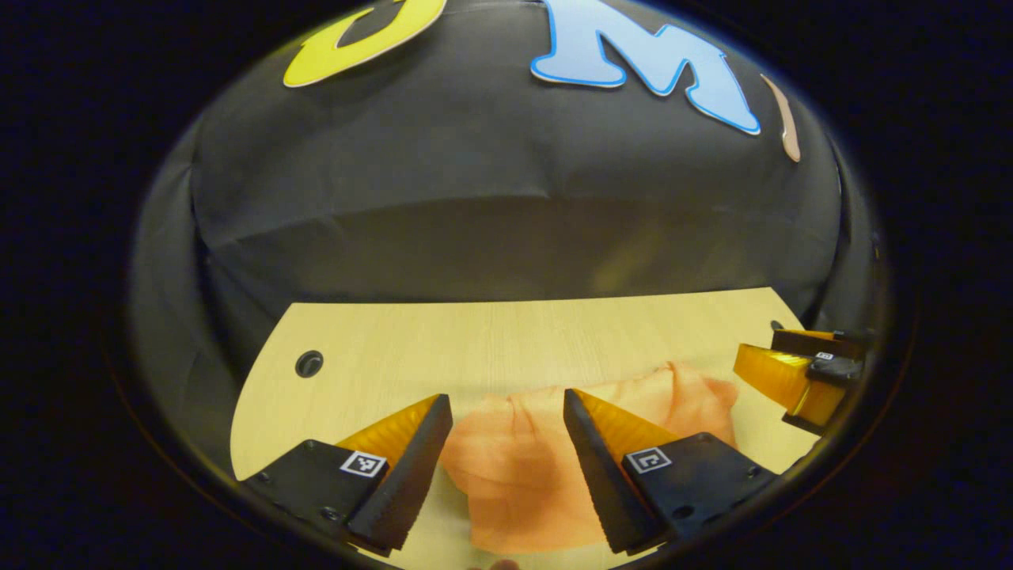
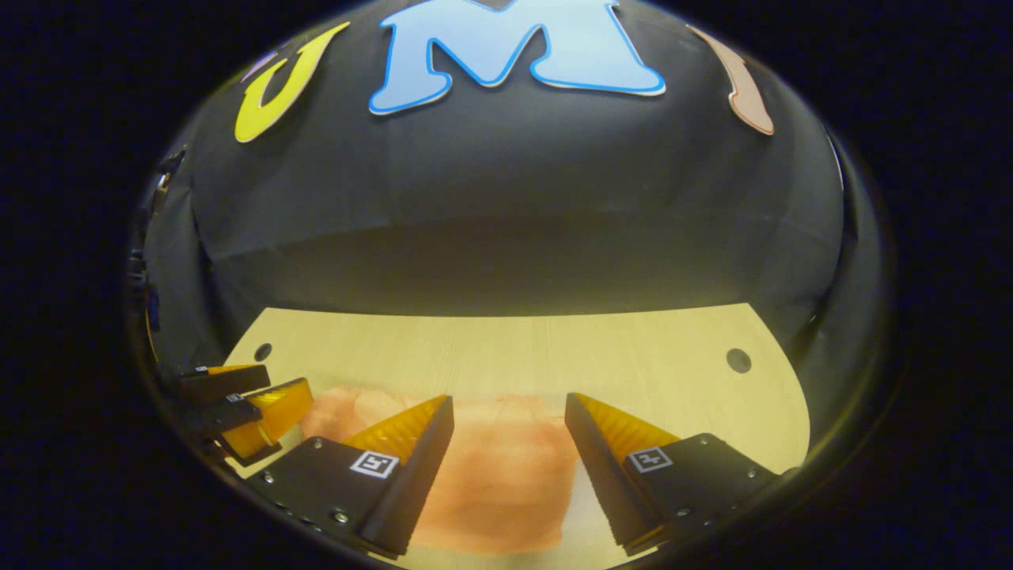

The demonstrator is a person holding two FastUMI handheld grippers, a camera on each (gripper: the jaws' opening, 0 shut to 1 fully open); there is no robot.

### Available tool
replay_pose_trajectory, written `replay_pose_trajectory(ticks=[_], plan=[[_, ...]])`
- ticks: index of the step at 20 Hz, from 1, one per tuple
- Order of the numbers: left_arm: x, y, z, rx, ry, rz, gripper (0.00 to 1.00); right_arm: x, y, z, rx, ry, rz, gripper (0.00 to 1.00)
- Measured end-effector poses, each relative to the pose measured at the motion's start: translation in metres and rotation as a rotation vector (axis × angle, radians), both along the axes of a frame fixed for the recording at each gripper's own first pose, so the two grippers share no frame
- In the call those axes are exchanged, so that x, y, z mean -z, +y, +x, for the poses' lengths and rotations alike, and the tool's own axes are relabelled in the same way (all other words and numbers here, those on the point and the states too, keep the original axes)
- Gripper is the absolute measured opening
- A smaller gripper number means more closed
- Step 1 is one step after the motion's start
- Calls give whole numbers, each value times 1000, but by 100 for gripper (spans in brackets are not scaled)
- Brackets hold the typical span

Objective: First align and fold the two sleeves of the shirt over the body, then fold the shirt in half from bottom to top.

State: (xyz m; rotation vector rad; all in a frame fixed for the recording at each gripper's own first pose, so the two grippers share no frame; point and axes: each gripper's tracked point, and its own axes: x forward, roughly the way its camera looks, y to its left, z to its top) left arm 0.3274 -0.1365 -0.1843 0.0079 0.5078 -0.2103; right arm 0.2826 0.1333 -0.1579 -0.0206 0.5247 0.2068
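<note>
An orange shirt [image 1: 522,467] lies bunched on the pale wooden table [image 1: 491,340]. My left gripper [image 1: 506,412] hovers above its left part, open, with cloth showing between the fingers but not pinched. In the right gripper view the same shirt [image 2: 498,475] lies flat below my right gripper [image 2: 506,412], which is open too, over the shirt's right edge. The right gripper [image 1: 791,372] also appears at the right edge of the left gripper view, and the left gripper [image 2: 245,408] at the left edge of the right gripper view.
The table has a round cable hole near each far corner [image 1: 309,363] [image 2: 737,360]. The black cloth wall [image 1: 506,206] rises right behind the table's far edge. Bare tabletop stretches beyond the shirt [image 2: 554,356].
</note>
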Motion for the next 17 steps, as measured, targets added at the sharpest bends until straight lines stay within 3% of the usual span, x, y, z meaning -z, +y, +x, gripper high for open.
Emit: replay_pose_trajectory(ticks=[6, 17], plan=[[-62, 9, -80, 6, -74, -66, 94, -60, -10, -71, -16, -105, 13, 89], [-154, 26, -242, 35, -263, -76, 96, -147, -23, -220, -40, -300, 45, 89]])
